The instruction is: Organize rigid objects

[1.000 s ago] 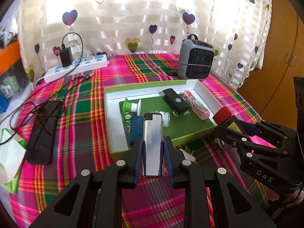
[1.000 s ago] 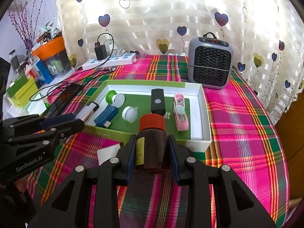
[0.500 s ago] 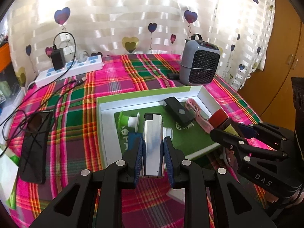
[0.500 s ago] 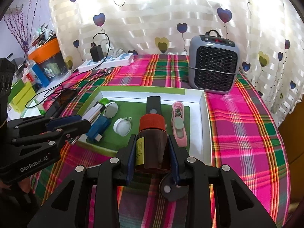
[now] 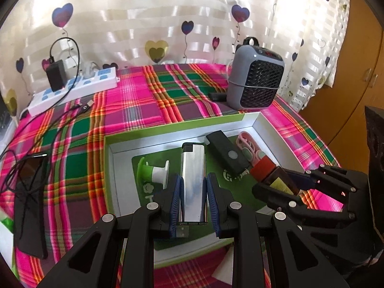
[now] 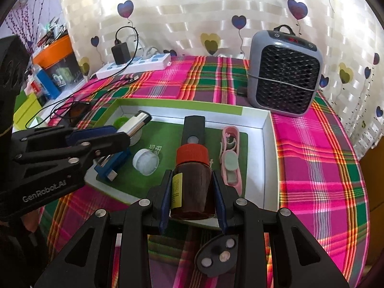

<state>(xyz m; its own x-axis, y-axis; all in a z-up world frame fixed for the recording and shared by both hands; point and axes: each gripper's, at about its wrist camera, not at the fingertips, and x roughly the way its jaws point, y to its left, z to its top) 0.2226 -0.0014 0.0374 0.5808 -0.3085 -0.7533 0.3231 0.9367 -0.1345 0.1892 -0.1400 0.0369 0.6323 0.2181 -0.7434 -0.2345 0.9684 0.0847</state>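
My left gripper (image 5: 194, 193) is shut on a silver lighter (image 5: 193, 168), held lengthwise above the green mat of a white box (image 5: 264, 122). My right gripper (image 6: 192, 188) is shut on a brown bottle with a red cap (image 6: 192, 172), over the box's near edge (image 6: 266, 144). Each gripper also shows in the other view: the right gripper (image 5: 276, 184) on the right, the left gripper (image 6: 115, 136) on the left. In the box lie a black device (image 6: 194, 129), a pink item (image 6: 230, 153), a white cap (image 6: 146, 162), a blue piece (image 6: 112, 165) and a green spool (image 5: 153, 170).
A grey heater (image 6: 283, 76) stands behind the box. A power strip (image 5: 72, 88) with a charger and cables lies at the back left, and a black phone (image 5: 28, 206) on the left. A small black plate (image 6: 216, 256) lies on the plaid cloth under my right gripper.
Both grippers have moved forward over the box, each still gripping its object. The box and heater now look nearer in both views.
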